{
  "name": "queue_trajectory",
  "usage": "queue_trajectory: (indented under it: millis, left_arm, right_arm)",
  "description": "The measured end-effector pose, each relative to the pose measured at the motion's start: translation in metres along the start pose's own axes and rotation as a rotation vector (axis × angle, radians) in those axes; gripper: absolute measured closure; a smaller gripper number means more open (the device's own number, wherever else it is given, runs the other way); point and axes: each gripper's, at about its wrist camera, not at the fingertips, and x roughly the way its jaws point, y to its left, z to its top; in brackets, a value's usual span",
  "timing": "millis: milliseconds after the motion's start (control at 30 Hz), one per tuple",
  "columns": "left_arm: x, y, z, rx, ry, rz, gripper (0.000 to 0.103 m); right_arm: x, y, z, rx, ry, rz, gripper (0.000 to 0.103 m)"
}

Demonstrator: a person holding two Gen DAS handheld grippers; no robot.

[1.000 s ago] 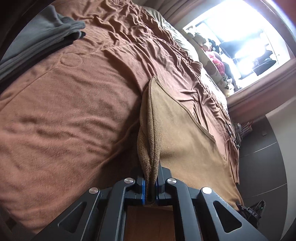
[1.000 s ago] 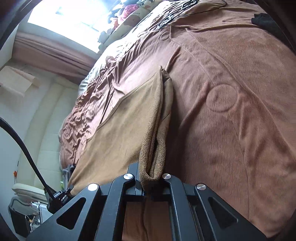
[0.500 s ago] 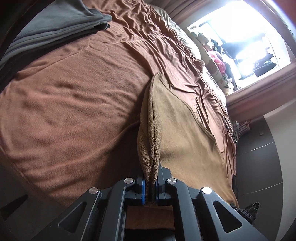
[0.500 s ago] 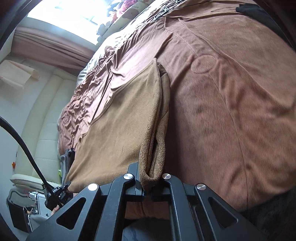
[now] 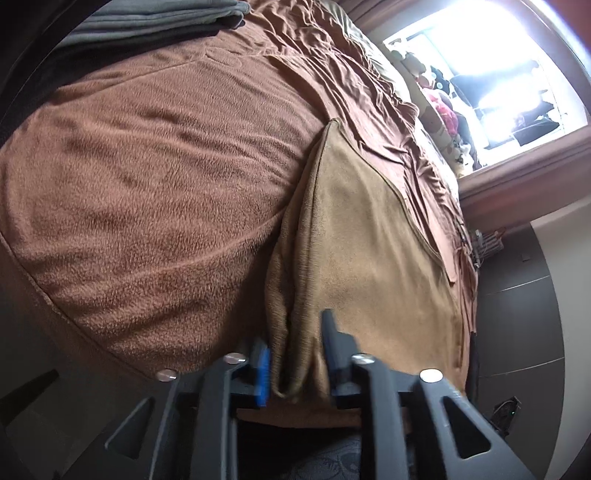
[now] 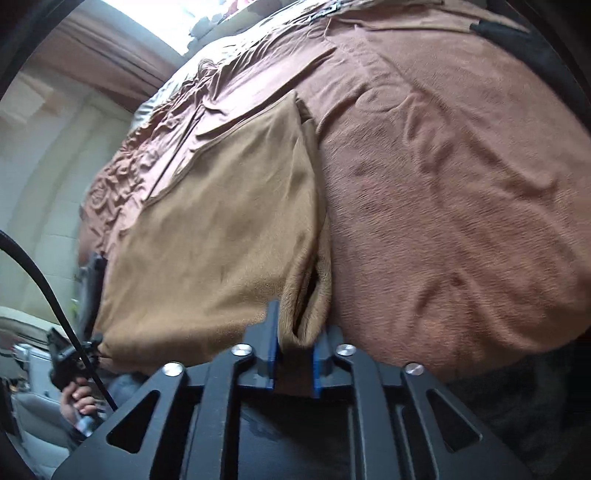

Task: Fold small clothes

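Both claws are letting go at once: the left gripper [image 5: 295,350] has its jaws opening, the doubled corner of the tan cloth [image 5: 369,240] standing loose between them, the blue pads clear of it on either side. Over in the right wrist view, the right gripper [image 6: 293,347] is opening too, its corner of the tan cloth [image 6: 221,229] sagging in the gap, barely brushing the pads if at all. The cloth lies on the brown bedspread [image 5: 147,184], folded over on itself, its long axis running from the bottom centre of each frame up towards the bright window [image 5: 480,55]. It looks like soft, fuzzy terry, plain tan with a stitched hem along the far edge. No label or writing can be read on it. Folded grey clothes [image 5: 147,22] sit at the upper left of the left view.
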Motion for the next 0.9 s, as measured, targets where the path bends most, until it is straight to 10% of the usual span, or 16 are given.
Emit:
queue_trajectory:
  millis: [100,367,700,900]
  left_arm:
    - [-0.005,0.003,-0.008,0.004,-0.015,-0.029,0.047]
    - [-0.005,0.008,-0.026,0.016,-0.031,-0.078,0.047]
    - [0.005,0.028,-0.029,-0.049,-0.057,-0.063,0.086]
    - [0.005,0.031,-0.028,-0.087,-0.063,-0.088,0.089]
  right_arm:
    - [-0.019,0.003,0.002,-0.014,-0.048,-0.009,0.050]
    - [-0.044,0.044,-0.005,-0.140,-0.085,0.004,0.050]
    - [-0.002,0.098,0.009,-0.261,-0.007,0.021,0.050]
    - [0.051,0.139,0.016,-0.331,0.063,0.026,0.057]
